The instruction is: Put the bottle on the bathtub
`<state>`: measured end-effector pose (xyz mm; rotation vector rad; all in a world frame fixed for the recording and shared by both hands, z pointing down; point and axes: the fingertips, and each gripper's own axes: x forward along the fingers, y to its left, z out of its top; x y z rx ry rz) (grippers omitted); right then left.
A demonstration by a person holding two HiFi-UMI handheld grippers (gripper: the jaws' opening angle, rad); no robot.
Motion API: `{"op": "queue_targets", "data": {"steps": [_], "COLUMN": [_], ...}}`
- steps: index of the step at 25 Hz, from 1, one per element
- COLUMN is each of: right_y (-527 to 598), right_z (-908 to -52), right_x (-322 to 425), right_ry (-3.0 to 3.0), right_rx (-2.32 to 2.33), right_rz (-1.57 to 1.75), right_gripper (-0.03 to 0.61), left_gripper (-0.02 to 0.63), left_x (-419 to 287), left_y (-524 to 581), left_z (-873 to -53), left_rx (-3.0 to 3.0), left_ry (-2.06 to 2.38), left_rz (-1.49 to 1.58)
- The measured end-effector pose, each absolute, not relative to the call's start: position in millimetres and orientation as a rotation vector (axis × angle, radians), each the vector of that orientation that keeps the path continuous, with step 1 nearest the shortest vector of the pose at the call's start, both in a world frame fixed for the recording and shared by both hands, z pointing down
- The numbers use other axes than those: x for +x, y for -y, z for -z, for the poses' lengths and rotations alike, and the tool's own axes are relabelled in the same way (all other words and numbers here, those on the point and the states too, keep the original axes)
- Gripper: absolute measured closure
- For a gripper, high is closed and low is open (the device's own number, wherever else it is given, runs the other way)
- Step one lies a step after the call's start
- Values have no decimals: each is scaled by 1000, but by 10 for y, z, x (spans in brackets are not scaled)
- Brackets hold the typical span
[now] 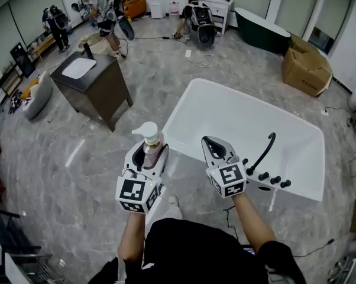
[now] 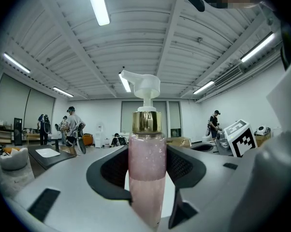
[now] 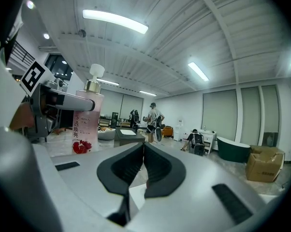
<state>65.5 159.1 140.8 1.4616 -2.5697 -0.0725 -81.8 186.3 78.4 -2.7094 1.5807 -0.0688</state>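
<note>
- Pink liquid in a clear pump bottle [image 2: 146, 178] with a gold collar and white pump head. It's upright, pinched round the body between the two jaws of my left gripper [image 1: 151, 154].
- It's up in the air just beside the near-left corner of the white bathtub [image 1: 187, 102], so it's not on the tub yet.
- Biggest worry imo: the pump end sticks well out past the jaws. Swing it over too fast and I reckon it could tilt in the grip.
- The rim looks narrow and glossy. Land the base half off it and the bottle probably slides into the basin or drops onto the marble floor [image 1: 89, 176].
- If I let go before the base sits flat, it'll likely topple.
- My right gripper [image 1: 217, 151] is clenched shut on nothing, hanging over the near rim. It could clip the bottle if the two cross.
- The far-right deck has the black faucet [image 1: 262, 152] and knobs [image 1: 271, 179]. That looks crowded, so I'd stay away from there.
</note>
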Motion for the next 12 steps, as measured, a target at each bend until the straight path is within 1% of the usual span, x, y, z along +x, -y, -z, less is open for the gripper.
{"op": "queue_targets", "data": {"steps": [12], "right_y": [-482], "right_z": [-1414], "right_x": [466], "right_ry": [2526], "right_rx": [1499], "right_rz": [30], "right_gripper": [555], "left_gripper": [383], "left_x": [-987], "left_y": [-704], "left_z": [-761], "left_rx": [-2768], "left_ry": [-1534], "left_rz": [95]}}
